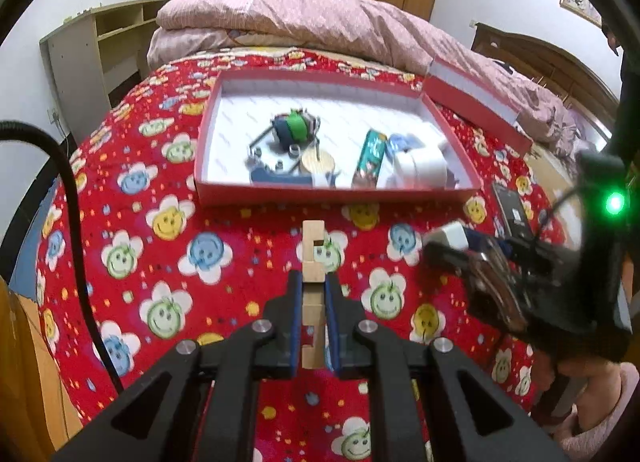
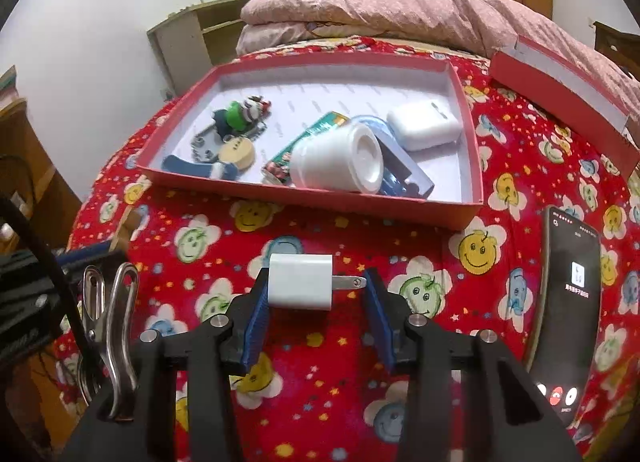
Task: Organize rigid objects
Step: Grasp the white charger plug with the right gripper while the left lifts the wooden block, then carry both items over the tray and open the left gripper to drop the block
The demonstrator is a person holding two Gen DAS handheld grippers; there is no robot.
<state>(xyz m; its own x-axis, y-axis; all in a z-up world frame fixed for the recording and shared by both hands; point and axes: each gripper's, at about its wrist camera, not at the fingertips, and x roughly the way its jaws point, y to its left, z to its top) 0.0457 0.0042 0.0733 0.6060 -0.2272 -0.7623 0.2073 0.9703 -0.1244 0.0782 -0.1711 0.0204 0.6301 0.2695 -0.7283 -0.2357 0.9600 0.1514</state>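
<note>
My left gripper (image 1: 313, 282) is shut on a notched pale wooden block (image 1: 313, 246), which sticks out forward past the fingertips above the red flowered bedspread. My right gripper (image 2: 318, 282) has a white charger plug (image 2: 300, 286) lying crosswise between its blue pads. One pad is against the plug's body and the other against its metal prongs. The left wrist view shows this plug (image 1: 454, 236) at the tip of the right gripper, on the right. Beyond both grippers lies an open red box (image 2: 320, 206) holding a white cup (image 2: 340, 162), a white case (image 2: 424, 126), a green toy figure (image 2: 236, 114) and other small items.
The box's red lid (image 2: 560, 78) leans at the back right against a folded pink quilt (image 2: 400, 6). A lit phone (image 2: 568, 302) lies on the bedspread to the right. A metal clip (image 2: 120, 322) hangs on the right gripper's left side. Shelves and a wardrobe stand behind the bed.
</note>
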